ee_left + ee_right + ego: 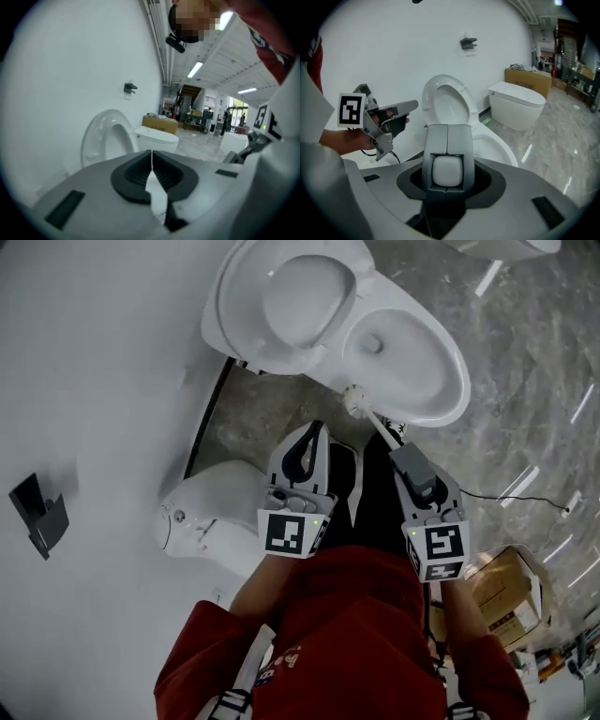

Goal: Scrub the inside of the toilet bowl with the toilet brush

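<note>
No words, brands or numbers clear enough to read. Only coded signs: a black-and-white square marker on the left cube point(286, 533) and another on the right cube point(441, 547), both block patterns, not letters. Same kind of marker seen again in each gripper view, on the opposite cube. Dark label on the cardboard box point(506, 601), too small to read. Small print low on the red shirt point(281, 655), blurred.

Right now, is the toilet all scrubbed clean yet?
Not yet, it seems. Done: the lid is up, and the right gripper is clamped on the brush. In hand: the bristles hang by the near rim of the bowl, not inside it. Left: scrubbing inside the bowl. The left gripper is shut and empty.
</note>
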`<move>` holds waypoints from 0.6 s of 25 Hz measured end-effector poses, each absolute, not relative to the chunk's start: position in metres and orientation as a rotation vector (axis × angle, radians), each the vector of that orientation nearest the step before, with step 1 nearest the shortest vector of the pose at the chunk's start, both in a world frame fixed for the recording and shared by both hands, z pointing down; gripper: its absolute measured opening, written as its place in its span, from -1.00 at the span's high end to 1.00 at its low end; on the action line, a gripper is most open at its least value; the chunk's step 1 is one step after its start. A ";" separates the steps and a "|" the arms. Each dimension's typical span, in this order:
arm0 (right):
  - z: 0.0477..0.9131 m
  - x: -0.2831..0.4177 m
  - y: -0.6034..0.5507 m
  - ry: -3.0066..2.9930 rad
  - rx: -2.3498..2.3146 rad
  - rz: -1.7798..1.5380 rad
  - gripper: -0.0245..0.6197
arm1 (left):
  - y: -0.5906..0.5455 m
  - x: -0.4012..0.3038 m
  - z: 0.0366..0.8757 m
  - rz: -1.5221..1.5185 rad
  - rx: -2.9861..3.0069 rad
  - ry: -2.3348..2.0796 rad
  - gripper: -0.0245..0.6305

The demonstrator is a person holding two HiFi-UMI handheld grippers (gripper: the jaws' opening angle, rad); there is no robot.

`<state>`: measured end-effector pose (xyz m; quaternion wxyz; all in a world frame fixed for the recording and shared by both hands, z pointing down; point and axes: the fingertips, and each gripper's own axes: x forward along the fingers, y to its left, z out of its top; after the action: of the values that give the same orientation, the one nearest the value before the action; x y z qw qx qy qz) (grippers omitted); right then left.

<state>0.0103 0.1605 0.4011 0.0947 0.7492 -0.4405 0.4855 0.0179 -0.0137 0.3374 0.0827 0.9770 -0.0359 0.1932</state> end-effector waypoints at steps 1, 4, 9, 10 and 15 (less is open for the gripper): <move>0.410 0.023 0.177 -1.261 2.259 1.456 0.40 | -0.001 0.035 0.344 0.583 2.907 -0.081 0.94; 0.440 0.062 0.220 -1.154 2.344 1.477 0.40 | 0.037 0.075 0.364 0.631 2.893 -0.019 0.94; 0.511 0.114 0.272 -1.017 2.316 1.456 0.40 | 0.085 0.117 0.397 0.675 2.891 0.098 0.94; 0.525 0.121 0.280 -0.994 2.289 1.453 0.40 | 0.090 0.121 0.405 0.684 2.878 0.114 0.94; 0.574 0.145 0.297 -0.857 2.195 1.412 0.40 | 0.084 0.126 0.452 0.730 2.838 0.111 0.94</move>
<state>0.1454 0.2971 0.5739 0.1960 0.7835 -0.3060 0.5041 0.1265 0.0836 0.4519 0.1042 0.9625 0.0378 0.2476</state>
